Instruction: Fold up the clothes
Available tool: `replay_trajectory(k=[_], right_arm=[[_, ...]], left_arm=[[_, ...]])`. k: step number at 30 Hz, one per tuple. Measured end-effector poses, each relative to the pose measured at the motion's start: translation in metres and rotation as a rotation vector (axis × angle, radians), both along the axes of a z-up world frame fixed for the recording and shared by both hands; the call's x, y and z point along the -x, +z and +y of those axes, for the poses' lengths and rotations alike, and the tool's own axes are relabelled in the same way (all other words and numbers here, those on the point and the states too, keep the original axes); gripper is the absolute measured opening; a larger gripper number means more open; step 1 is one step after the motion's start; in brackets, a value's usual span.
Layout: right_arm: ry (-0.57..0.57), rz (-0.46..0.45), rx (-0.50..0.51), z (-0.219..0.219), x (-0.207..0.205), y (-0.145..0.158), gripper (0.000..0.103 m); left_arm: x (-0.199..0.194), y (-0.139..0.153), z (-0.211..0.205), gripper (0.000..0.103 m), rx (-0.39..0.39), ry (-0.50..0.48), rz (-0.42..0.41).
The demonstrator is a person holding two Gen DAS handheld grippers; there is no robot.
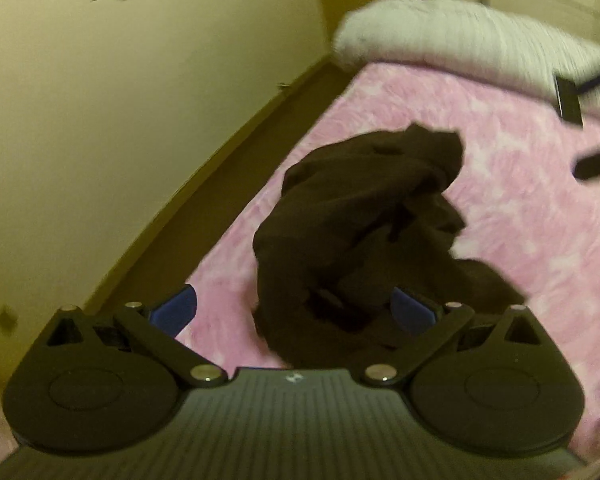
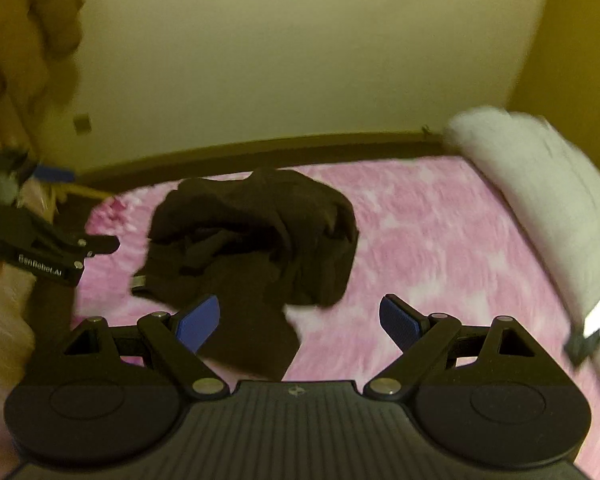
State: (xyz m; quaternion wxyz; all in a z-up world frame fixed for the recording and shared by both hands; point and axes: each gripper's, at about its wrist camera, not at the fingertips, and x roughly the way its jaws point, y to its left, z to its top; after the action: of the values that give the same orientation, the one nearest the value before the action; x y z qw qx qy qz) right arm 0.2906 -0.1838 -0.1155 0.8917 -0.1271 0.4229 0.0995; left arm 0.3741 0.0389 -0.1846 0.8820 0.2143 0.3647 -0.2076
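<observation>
A dark brown garment [image 1: 364,232] lies crumpled in a heap on the pink bed cover [image 1: 520,208]. My left gripper [image 1: 296,310] hangs open just above its near end, blue pads spread wide, nothing between them. In the right wrist view the same garment [image 2: 256,236] lies ahead and slightly left, one flat part reaching toward the camera. My right gripper [image 2: 300,320] is open above that near part, holding nothing. The left gripper [image 2: 52,248] shows at the left edge of the right wrist view, and the right gripper's fingers [image 1: 596,164] show at the right edge of the left wrist view.
A white pillow or folded blanket [image 2: 540,184] lies along the head of the bed, with a small dark device [image 2: 592,328] on it. A brown bed frame rail [image 2: 260,148] runs along the yellowish wall [image 2: 300,60]. Pink cover spreads right of the garment.
</observation>
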Motion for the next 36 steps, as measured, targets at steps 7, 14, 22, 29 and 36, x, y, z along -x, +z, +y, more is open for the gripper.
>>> replay_trajectory(k=[7,14,22,29,36], right_arm=[[0.201,0.02,0.24,0.029,-0.1,-0.076,0.089],[0.363,0.075,0.33,0.045,-0.143,-0.124,0.056],[0.189,0.005,0.174,0.003,-0.109,-0.049,0.018],[-0.073,-0.088,0.129,-0.086,0.034,0.048,0.018],[-0.374,-0.048,0.172,-0.138,0.272,0.071,0.018]], left_arm=[[-0.07,-0.07,-0.016,0.045,-0.09,-0.192,0.053],[-0.085,-0.06,-0.012,0.008,-0.031,-0.242,0.078],[-0.065,0.043,-0.031,0.008,0.084,-0.371,-0.098],[0.045,0.142,-0.128,0.007,0.204,-0.678,-0.268],[0.214,0.132,-0.231,0.008,0.22,-0.972,-0.163]])
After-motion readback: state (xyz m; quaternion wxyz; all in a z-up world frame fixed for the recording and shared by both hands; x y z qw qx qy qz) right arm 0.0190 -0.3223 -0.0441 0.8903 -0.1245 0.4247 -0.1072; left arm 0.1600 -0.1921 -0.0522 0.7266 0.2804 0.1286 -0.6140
